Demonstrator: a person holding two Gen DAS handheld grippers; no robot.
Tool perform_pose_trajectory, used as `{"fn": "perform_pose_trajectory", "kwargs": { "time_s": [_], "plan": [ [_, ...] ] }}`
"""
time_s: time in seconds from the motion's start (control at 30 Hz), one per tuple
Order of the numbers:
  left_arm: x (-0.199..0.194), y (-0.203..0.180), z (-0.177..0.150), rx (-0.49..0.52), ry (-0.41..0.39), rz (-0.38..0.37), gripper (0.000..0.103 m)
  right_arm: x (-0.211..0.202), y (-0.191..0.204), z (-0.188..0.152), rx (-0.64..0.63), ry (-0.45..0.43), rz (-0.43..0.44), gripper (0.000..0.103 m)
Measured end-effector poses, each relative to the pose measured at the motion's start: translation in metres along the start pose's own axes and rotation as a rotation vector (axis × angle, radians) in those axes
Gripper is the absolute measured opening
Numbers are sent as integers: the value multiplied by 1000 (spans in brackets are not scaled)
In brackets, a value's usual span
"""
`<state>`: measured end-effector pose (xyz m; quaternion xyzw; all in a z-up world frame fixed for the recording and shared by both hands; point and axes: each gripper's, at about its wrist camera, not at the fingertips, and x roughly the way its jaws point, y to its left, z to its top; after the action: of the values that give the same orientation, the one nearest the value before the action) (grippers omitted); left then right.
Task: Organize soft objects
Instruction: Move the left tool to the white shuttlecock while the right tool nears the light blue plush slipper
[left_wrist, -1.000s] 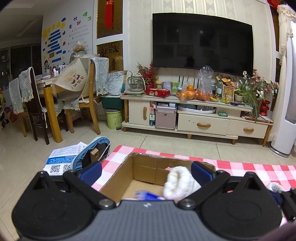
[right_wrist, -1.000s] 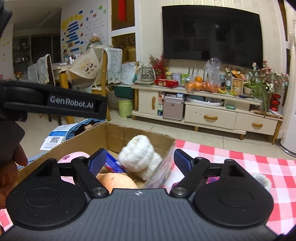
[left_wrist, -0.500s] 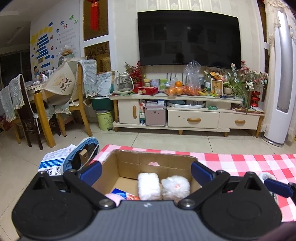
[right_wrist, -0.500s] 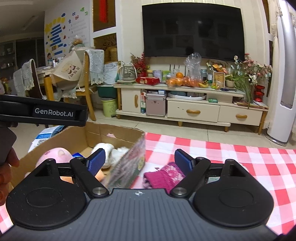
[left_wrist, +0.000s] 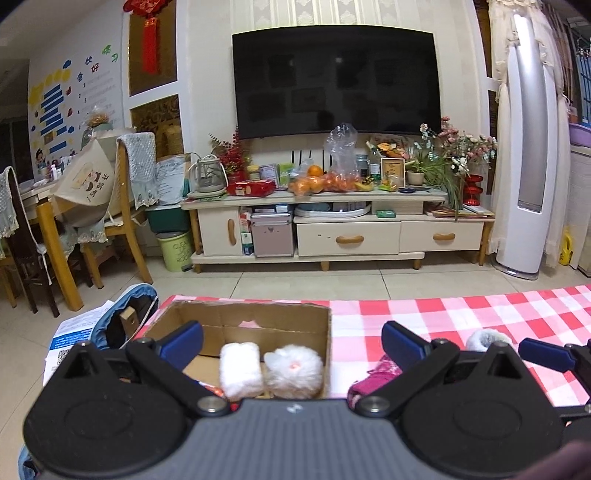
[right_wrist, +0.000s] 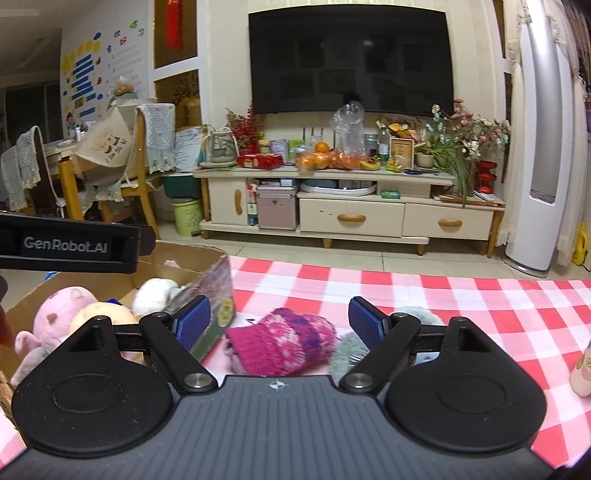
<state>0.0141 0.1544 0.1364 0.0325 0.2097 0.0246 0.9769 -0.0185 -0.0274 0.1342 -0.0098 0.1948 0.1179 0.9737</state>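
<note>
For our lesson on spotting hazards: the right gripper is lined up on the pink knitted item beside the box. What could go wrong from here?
1. The right gripper is open over the pink knitted item, and a grey fluffy item lies against it; closing might catch both.
2. The gripper's left finger is near the cardboard box wall, so it could snag or push the box.
3. The box already looks crowded with plush toys, so an added item may spill out.

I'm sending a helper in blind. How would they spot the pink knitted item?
Start at the red-and-white checked cloth and find the cardboard box on it. Just right of the box, on the cloth, lies the pink knitted item, between the fingers of the open right claw. It is magenta ribbed wool; the fluffy thing beside it is grey.
</note>
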Motion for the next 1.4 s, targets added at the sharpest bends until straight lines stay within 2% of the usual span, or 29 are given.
{"fn": "perform_pose_trajectory", "kwargs": {
  "time_s": [0.47, 1.0, 1.17, 1.4],
  "plan": [
    [-2, -36, -9, 58, -9, -39, 102, 0, -11, -8, 44, -9, -87, 102],
    [4, -71, -22, 162, 16, -81, 102, 8, -21, -20, 128, 10, -138, 102],
    [7, -84, -30, 205, 37, -120, 102, 9, -29, -27, 157, 14, -146, 102],
    [12, -109, -45, 285, 67, -204, 102, 17, -63, -41, 260, 31, -157, 102]
  ]
}}
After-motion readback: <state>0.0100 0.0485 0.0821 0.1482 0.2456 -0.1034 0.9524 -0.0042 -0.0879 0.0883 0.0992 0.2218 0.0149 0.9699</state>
